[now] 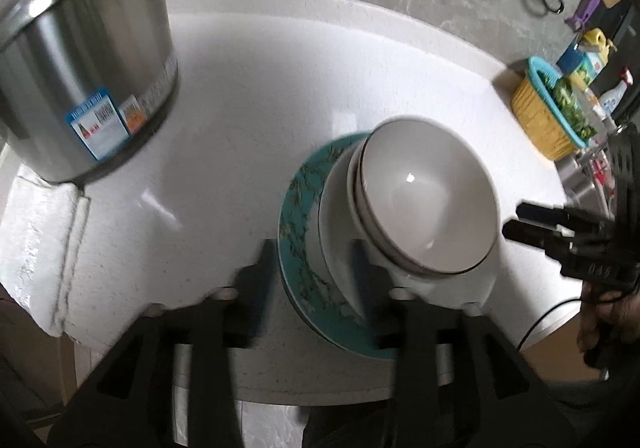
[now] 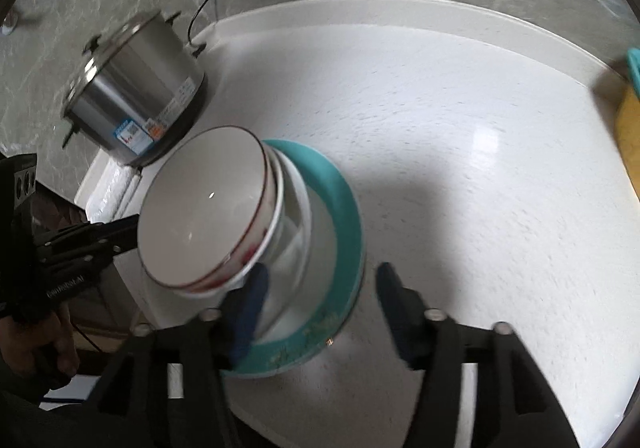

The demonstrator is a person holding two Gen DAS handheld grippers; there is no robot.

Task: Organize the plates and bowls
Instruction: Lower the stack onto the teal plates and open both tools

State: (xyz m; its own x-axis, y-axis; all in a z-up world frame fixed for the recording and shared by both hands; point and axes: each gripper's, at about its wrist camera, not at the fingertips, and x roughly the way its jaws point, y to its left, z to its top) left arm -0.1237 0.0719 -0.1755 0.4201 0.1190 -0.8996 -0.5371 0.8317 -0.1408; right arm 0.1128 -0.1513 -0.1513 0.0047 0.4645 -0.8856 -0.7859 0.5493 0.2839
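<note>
A stack stands on the white counter: a teal patterned plate at the bottom, a white plate on it, and nested white bowls on top. The stack also shows in the right wrist view, teal plate under the bowls. My left gripper is open, its fingers on either side of the plates' near rim. My right gripper is open, its fingers straddling the plates' rim. In the left wrist view the right gripper is at the stack's right, with its fingers close together.
A steel lidded pot stands on the counter at the back left, with a black cable behind it. A folded white cloth lies left of the stack. A yellow and blue basket with greens and bottles sits at the right.
</note>
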